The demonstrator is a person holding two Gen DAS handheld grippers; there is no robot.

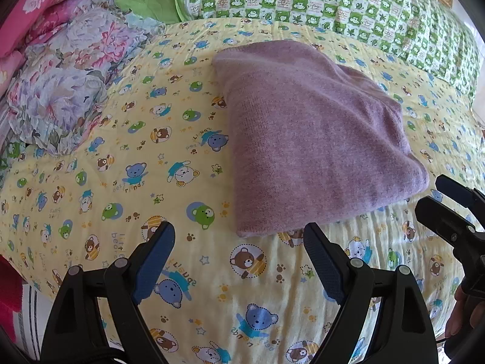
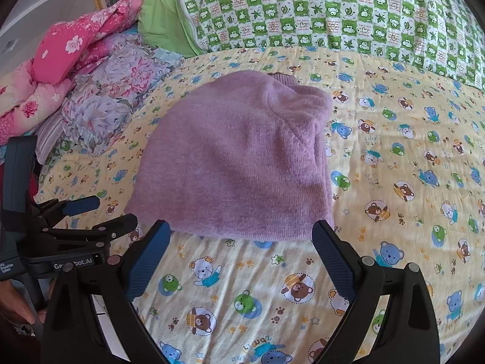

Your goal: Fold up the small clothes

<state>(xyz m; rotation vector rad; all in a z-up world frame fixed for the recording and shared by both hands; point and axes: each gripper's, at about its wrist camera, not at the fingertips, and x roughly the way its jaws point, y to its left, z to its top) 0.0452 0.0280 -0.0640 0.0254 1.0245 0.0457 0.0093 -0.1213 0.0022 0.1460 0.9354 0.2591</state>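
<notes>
A folded purple sweater (image 2: pixel 233 163) lies just ahead of the right gripper (image 2: pixel 241 236), long axis running away. The left gripper (image 1: pixel 239 236) sits beside its near-left corner. Both grippers' fingers are spread, empty.

Bed under a yellow bear-print sheet, with a folded garment and piled bedding on it.

I see the bed's yellow sheet (image 1: pixel 121 157) printed with small cartoon bears, creased near my cameras. The folded purple knit garment (image 1: pixel 315 139) lies flat on it around the middle. Along the far edge a green-and-white checked quilt (image 2: pixel 333 9) rests on the sheet, with a plain green pillow (image 2: pixel 160 12) beside it. On my left side, a crumpled lilac floral cloth (image 1: pixel 69 85) sits on the sheet, and pink flowered bedding (image 2: pixel 69 45) is heaped just behind it.
</notes>
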